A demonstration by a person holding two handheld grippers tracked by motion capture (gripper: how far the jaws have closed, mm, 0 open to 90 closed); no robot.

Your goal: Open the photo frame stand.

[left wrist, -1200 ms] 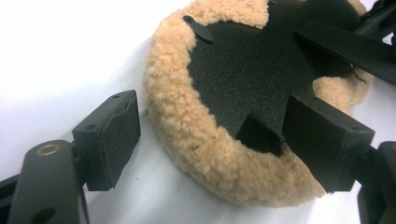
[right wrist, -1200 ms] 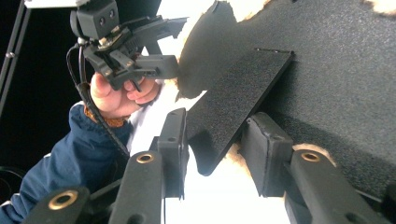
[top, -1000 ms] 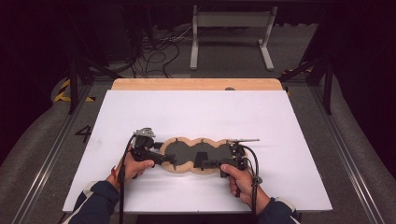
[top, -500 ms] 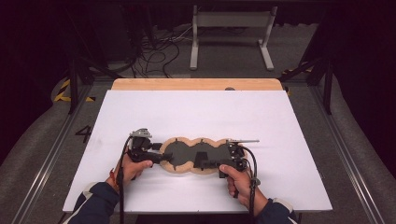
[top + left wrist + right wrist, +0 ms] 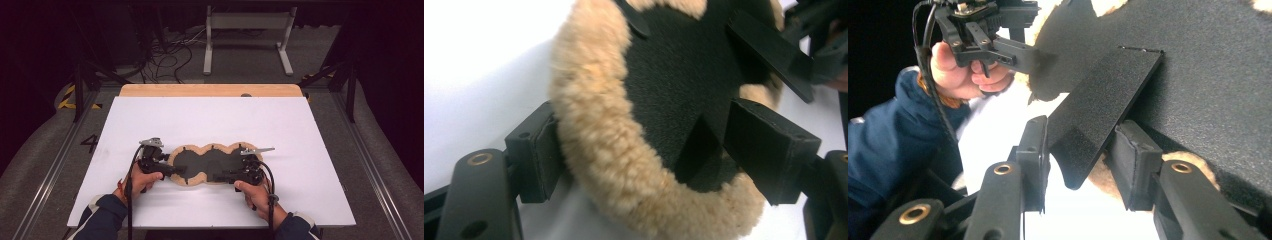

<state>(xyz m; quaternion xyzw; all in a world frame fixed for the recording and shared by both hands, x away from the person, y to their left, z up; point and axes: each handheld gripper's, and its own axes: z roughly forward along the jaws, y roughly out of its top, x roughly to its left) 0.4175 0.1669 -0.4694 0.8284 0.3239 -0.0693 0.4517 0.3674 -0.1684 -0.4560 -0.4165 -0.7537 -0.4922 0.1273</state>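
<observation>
A three-lobed pad (image 5: 210,162) with a tan fleece rim (image 5: 594,125) and black backing lies backing-up on the white table (image 5: 200,115). My left gripper (image 5: 175,171) is at its left end. In the left gripper view its jaws (image 5: 651,135) clamp the fleece rim, one pad outside and one on the backing; they have just opened slightly with the rim still between them. My right gripper (image 5: 225,176) is at the pad's lower right. In the right gripper view its jaws (image 5: 1083,130) close on a black strap tab (image 5: 1103,100). Farther off in that view, the left gripper (image 5: 1013,52) holds the pad's other end.
A wooden board edge (image 5: 210,90) borders the far side of the table. A metal stand (image 5: 247,30) and loose cables (image 5: 165,55) lie on the floor beyond. White table surface extends all around the pad, with the front edge close to the person's sleeves.
</observation>
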